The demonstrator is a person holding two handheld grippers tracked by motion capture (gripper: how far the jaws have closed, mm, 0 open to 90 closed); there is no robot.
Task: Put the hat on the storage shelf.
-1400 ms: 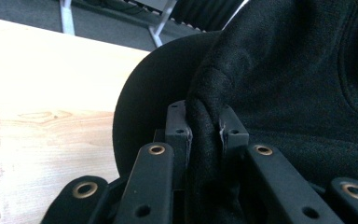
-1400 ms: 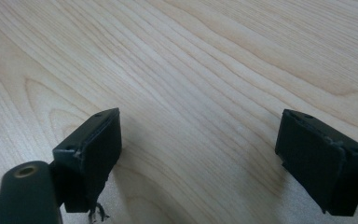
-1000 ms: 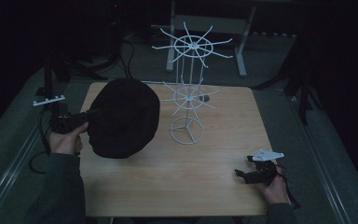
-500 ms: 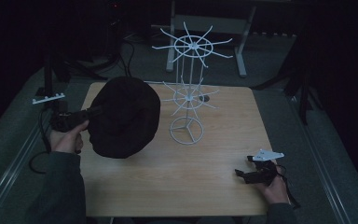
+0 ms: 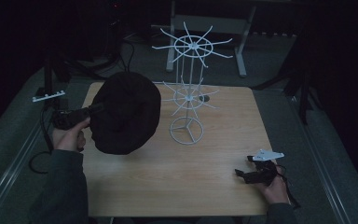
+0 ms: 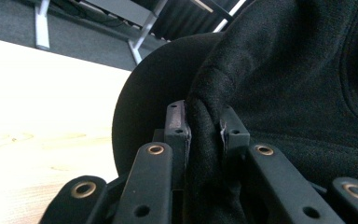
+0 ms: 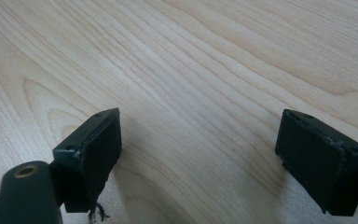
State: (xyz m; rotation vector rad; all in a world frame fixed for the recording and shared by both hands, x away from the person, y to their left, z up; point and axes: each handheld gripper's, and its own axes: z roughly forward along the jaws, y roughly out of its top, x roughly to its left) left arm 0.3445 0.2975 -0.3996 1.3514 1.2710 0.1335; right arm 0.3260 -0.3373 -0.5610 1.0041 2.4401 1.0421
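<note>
A black cap (image 5: 126,114) hangs in the air over the table's left side, its fabric (image 6: 284,93) pinched between the jaws of my left gripper (image 6: 204,122), which is shut on it. In the high view the left gripper (image 5: 97,108) meets the cap at its left edge. A white wire rack (image 5: 189,93) with two tiers of radiating hooks stands just right of the cap, at the table's middle back. My right gripper (image 5: 243,172) rests low at the front right corner. Its jaws (image 7: 205,154) stand wide open over bare wood.
The wooden table (image 5: 205,186) has free room across its front and right side. A white metal frame (image 5: 205,28) stands on the dark floor behind the table. Cables trail over the floor at the left.
The cap and my left gripper have drifted slightly right toward the rack. My right gripper has stayed in place.
</note>
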